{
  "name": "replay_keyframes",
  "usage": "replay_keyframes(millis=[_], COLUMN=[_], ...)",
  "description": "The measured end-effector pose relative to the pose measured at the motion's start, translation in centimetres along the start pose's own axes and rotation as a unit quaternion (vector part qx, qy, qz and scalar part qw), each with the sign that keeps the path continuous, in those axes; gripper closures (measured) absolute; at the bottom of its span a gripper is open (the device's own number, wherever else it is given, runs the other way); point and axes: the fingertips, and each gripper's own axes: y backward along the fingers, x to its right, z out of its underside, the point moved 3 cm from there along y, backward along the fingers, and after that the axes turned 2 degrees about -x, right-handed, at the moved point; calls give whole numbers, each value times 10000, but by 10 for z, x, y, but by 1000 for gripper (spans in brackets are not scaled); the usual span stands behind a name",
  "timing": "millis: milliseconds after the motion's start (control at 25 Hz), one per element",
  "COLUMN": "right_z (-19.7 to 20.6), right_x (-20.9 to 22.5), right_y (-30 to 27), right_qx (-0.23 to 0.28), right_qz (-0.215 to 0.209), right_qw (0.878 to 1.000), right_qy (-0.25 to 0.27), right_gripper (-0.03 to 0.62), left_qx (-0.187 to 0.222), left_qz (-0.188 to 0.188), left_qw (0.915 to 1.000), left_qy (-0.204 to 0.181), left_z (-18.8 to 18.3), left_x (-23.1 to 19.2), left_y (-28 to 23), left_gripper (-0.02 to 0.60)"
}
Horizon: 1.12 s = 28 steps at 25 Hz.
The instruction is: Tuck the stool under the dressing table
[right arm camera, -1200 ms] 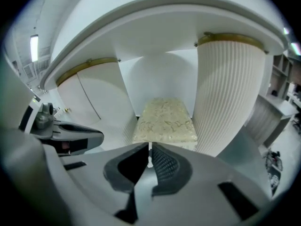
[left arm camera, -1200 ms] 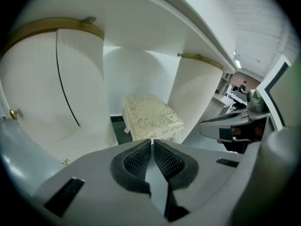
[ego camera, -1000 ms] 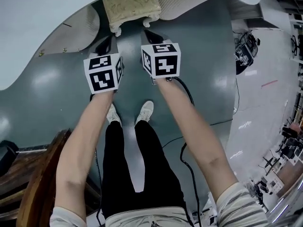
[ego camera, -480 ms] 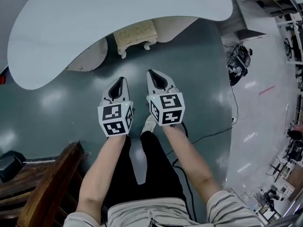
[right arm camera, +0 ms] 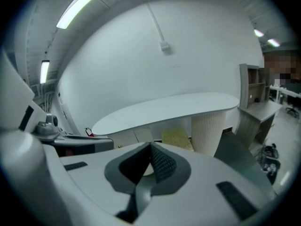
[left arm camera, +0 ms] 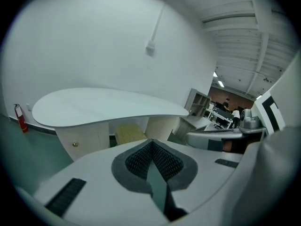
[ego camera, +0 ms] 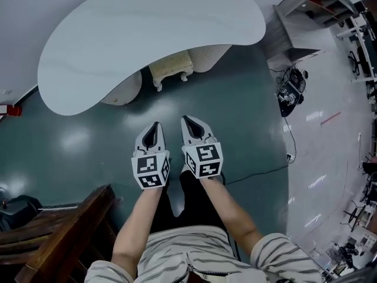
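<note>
The left claw is seen shut, with nothing held between its jaws; the right claw is closed and empty too. Both are held side by side above the green floor, well apart from the stool. The stool is partly tucked beneath the white tabletop, between a cabinet pedestal and a ribbed pedestal.

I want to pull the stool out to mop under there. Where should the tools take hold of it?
Take the stool by the near rim of its seat, at the two front corners above the legs, coming from your own side. Its far end sits beneath the table top, and pedestals flank it on both sides, so only that near edge is open.
</note>
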Motion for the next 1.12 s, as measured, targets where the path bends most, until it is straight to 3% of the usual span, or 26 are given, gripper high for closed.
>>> replay_keyframes(millis=[240, 520, 720, 1120], right_z=[-31, -79, -111, -164], right_x=[6, -19, -20, -44], right_y=[51, 101, 123, 153], right_qx=[296, 651, 963, 1493], right_qz=[185, 91, 198, 113], right_qw=[9994, 9976, 9950, 9876], right_qy=[-72, 239, 184, 463], right_gripper=[580, 580, 580, 580], left_qx=[339, 804, 1104, 1681], left_qz=[41, 304, 411, 596], left_qw=[9993, 9953, 9923, 9816], left_qy=[-149, -448, -372, -677], left_z=[-35, -90, -121, -167], left_x=[20, 44, 50, 60], left_y=[35, 76, 99, 139], left_gripper=[575, 575, 575, 575])
